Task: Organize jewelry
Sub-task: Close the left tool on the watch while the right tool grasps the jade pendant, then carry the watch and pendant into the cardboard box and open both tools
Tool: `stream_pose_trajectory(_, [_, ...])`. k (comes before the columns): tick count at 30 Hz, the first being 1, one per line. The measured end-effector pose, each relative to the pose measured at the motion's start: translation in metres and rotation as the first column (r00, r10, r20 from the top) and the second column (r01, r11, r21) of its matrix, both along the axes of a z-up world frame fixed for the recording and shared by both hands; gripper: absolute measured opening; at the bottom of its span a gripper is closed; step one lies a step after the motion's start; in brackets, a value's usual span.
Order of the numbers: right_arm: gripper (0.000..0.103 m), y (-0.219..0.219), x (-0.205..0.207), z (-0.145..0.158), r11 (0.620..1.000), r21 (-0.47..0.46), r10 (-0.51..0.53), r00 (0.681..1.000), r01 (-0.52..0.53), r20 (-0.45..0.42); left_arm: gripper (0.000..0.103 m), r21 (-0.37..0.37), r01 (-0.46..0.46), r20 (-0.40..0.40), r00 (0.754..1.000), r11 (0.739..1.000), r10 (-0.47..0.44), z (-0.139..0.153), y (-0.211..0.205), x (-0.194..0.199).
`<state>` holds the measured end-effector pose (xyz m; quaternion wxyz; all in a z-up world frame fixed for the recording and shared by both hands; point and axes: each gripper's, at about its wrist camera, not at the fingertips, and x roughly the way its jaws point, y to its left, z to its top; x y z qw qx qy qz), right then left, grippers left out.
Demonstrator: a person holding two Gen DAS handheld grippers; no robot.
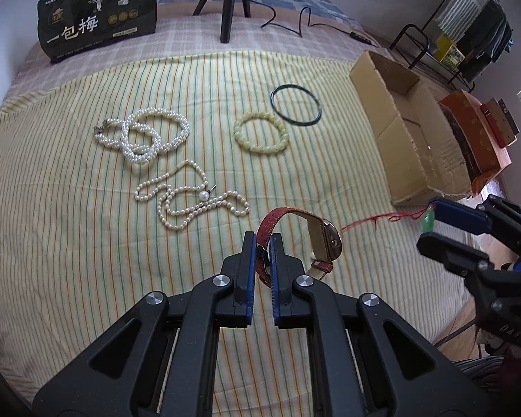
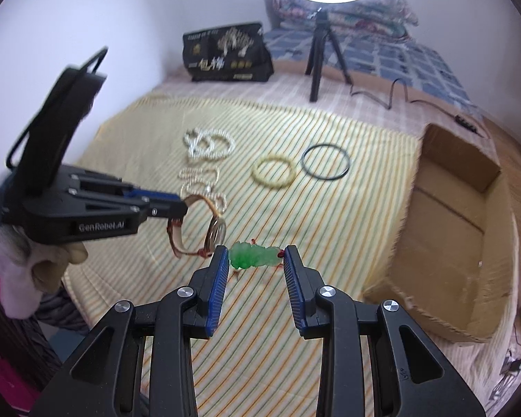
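While the watch (image 1: 297,239) is clamped by its strap in the left gripper (image 1: 262,243) and the jade pendant (image 2: 253,255) is pinched in the right gripper (image 2: 255,260), a carry to the cardboard box (image 2: 469,243) is judged to be called for next.

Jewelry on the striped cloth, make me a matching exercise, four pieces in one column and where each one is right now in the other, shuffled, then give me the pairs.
Things:
1. watch
2. green pendant
3. dark bangle
4. pearl necklace

Places:
A. lying on the striped cloth, next to the pale bead bracelet
B. clamped by its red strap in the left gripper
C. lying loose on the cloth, in front of the left gripper
D. pinched end to end in the right gripper

Pairs: 1-B, 2-D, 3-A, 4-C
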<state>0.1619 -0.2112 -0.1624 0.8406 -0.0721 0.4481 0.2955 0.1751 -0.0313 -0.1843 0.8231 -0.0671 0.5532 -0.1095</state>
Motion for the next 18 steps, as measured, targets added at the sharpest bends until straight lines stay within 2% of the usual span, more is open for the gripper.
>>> stream_pose_trajectory(8, [0.031,-0.028,0.011,0.038,0.994,0.062,-0.099,0.990,0.093,0.096,0.005,-0.023,0.020,0.052,0.998,1.000,-0.019,0.021,-0.014,0.003])
stream_pose_trajectory(18, [0.031,-0.085,0.025,0.064,0.959,0.106,-0.277,0.947,0.262,0.164,0.005,-0.065,0.089,0.130,0.988,0.994,-0.080,0.052,-0.058,0.010])
